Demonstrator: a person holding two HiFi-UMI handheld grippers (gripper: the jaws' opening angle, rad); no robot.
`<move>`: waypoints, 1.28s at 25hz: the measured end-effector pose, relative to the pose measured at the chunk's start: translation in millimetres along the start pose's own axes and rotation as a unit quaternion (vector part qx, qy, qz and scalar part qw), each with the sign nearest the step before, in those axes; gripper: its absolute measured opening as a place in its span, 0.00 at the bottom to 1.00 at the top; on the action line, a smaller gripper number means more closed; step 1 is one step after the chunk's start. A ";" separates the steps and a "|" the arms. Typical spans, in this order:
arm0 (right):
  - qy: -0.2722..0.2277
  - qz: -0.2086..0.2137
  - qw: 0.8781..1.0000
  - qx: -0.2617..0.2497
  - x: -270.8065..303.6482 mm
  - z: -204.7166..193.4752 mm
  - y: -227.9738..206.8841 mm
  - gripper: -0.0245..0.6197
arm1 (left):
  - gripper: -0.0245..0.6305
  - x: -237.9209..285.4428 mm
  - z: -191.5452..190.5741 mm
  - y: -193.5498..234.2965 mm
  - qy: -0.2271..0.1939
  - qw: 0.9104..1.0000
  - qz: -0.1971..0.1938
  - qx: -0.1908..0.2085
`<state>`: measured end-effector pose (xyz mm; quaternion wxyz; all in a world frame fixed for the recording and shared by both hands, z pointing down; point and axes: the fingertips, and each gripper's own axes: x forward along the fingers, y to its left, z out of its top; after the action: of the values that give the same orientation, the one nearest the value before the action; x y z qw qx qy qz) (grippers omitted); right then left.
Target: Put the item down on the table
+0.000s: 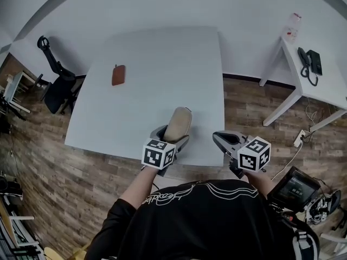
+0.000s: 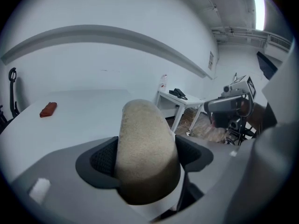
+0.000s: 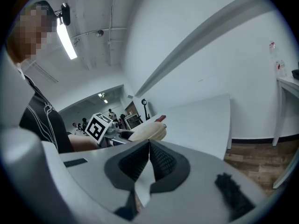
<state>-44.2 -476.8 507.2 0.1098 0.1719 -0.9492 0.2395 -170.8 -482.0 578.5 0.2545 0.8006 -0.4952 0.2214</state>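
Observation:
A beige, fuzzy, rounded item [image 1: 178,123] shaped like a slipper is held just above the near edge of the white table [image 1: 157,64]. My left gripper [image 1: 173,133] is shut on it, one black pad on each side. In the left gripper view the item [image 2: 147,143] fills the gap between the left gripper's [image 2: 148,158] pads and sticks out forward. My right gripper [image 1: 225,140] hangs off the table's near right corner with nothing in it. In its own view the right gripper [image 3: 149,146] has its pads together, and the item [image 3: 147,132] shows to the left.
A small reddish-brown pouch [image 1: 118,75] lies on the table's far left part. A second white table [image 1: 331,88] at the right carries a phone [image 1: 310,64] and a bottle [image 1: 293,26]. A black office chair [image 1: 57,85] stands at the left, with equipment [image 1: 295,188] on the wooden floor.

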 end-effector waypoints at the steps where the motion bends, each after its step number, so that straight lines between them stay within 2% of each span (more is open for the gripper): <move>1: 0.002 -0.004 1.000 -0.004 0.3 -1.9 -2.5 0.05 | 0.63 5.4 -4.1 1.6 0.006 1.000 0.002 0.005; 5: 0.021 -0.024 0.999 -0.027 8.7 -16.6 -14.8 0.05 | 0.63 29.8 -18.7 11.8 0.028 1.000 0.005 0.013; 10: 0.047 -0.018 0.999 -0.013 20.8 -29.8 -18.2 0.05 | 0.63 60.0 -32.9 27.8 0.065 0.997 0.019 0.024; 14: 0.056 -0.016 0.998 -0.009 21.9 -34.8 -19.7 0.05 | 0.63 74.2 -41.9 35.6 0.080 0.996 0.025 0.016; 18: 0.059 -0.022 0.998 -0.004 18.6 -40.1 -23.3 0.05 | 0.63 83.2 -58.4 36.4 0.105 0.993 0.032 0.038; 26: 0.069 -0.023 0.997 0.002 17.5 -47.9 -24.6 0.05 | 0.64 87.2 -65.9 42.0 0.104 0.993 0.036 0.037; 32: 0.067 -0.022 0.997 0.005 16.3 -48.7 -25.4 0.05 | 0.67 81.9 -63.8 50.0 0.099 0.991 0.067 0.059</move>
<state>-43.4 -478.3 564.5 0.1778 0.1771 -0.9343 0.2530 -189.0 -516.7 686.8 0.2391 0.7536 -0.5057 0.3452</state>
